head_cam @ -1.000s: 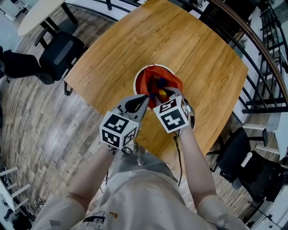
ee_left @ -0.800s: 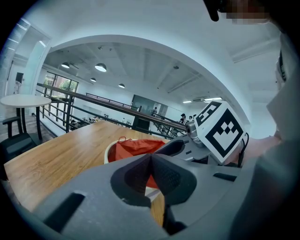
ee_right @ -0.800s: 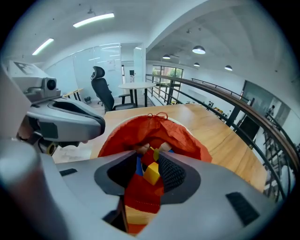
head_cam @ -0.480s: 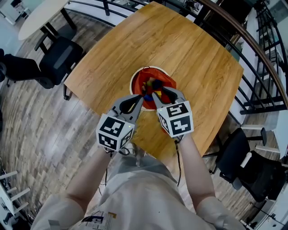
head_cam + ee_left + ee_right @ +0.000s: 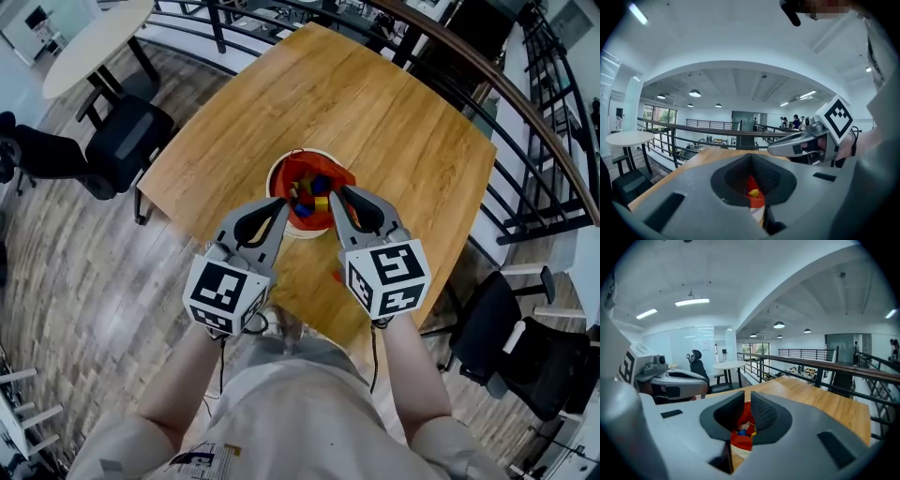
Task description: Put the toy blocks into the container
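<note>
A white round container (image 5: pixel 276 172) with a red liner (image 5: pixel 341 178) stands on the wooden table (image 5: pixel 403 122). Several coloured toy blocks (image 5: pixel 314 194) lie inside it. Both grippers hang above its near rim, apart from it. My left gripper (image 5: pixel 280 202) is shut, tips touching, with nothing held; past its jaws I see the liner (image 5: pixel 751 183) and a yellow block (image 5: pixel 753 192). My right gripper (image 5: pixel 338 192) has just been closing. A thin slit remains at its tips (image 5: pixel 747 397) with nothing in it. Below lie the liner (image 5: pixel 739 442) and blocks (image 5: pixel 742 431).
A small red bit (image 5: pixel 336 276) lies on the table by the right gripper. Black office chairs (image 5: pixel 127 127) (image 5: pixel 525 361) stand off the table's left and right. A dark railing (image 5: pixel 530 122) runs behind it, and a white round table (image 5: pixel 94 37) is at far left.
Both grippers have lifted off the container's red liner and drawn back toward me, so its opening and blocks show fully. The right jaws have narrowed.
</note>
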{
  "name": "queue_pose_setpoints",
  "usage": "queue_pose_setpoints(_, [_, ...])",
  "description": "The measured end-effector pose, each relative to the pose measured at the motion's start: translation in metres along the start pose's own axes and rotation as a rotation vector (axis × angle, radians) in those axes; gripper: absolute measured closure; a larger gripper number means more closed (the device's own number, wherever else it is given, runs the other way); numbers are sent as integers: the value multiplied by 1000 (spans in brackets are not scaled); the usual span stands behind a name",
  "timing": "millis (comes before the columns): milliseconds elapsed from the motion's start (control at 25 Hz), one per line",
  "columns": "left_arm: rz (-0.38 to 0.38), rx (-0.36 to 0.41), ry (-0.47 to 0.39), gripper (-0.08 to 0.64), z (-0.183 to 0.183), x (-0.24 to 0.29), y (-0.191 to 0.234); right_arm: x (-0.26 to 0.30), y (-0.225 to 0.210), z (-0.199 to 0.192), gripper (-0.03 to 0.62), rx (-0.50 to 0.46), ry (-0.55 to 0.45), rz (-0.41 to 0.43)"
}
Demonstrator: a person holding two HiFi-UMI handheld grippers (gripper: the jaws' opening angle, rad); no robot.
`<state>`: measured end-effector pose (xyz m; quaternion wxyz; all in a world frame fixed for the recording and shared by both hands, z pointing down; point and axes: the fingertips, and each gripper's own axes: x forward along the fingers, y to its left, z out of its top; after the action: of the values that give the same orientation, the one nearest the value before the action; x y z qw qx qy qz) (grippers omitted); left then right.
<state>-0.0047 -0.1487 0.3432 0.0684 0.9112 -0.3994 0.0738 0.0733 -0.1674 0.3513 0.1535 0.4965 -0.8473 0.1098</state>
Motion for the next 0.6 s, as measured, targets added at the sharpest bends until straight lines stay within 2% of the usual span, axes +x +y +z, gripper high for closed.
queue_pose_setpoints(120, [3,45,-48,548,23,-14,-7,-23,8,23,545,49,-73,27])
queue_pose_setpoints(240, [7,58,-86,548,43,-28,-15,-49,18,46,549,92,-139,67])
queue_pose_setpoints(520, [21,77,-150,548,84,-65,-38,-111,40,91,555,18,-289,81])
queue_pose_setpoints(600, [22,94,-166,548,91,-74,-43,-125,48,97,557,33,-322,102])
